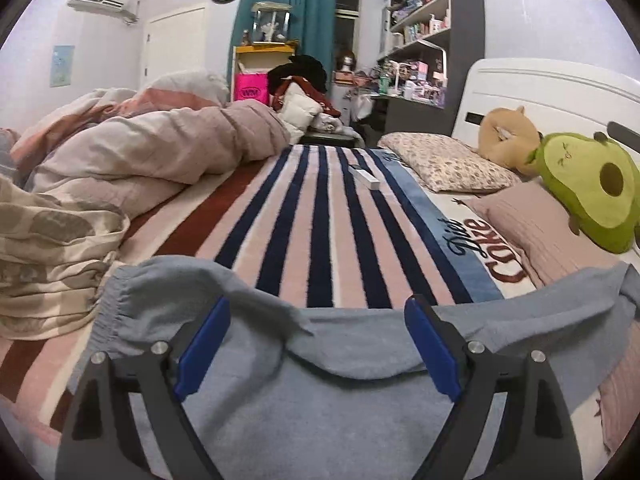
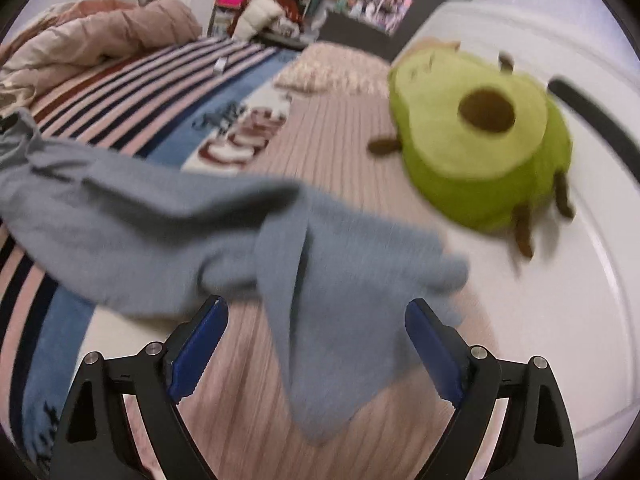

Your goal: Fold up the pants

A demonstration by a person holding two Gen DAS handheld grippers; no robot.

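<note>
Soft, light grey-blue pants (image 1: pixel 320 392) spread across the near end of the striped blanket (image 1: pixel 320 220), limp and likely to sag or bunch unless pinched at an edge such as the gathered waistband on the left or a hem corner. Left gripper (image 1: pixel 316 344) tilted gently down over the cloth, jaws spread wide, pads clear of the fabric. Right gripper (image 2: pixel 316 344) pitched more steeply down, jaws likewise spread, a loose flap of the pants (image 2: pixel 320 320) between them ungripped, avocado plush (image 2: pixel 480 152) far right

2 wrist views close over pants (image 1: pixel 320 400), facing headboard; both show avocado plush (image 1: pixel 592 192).
</note>
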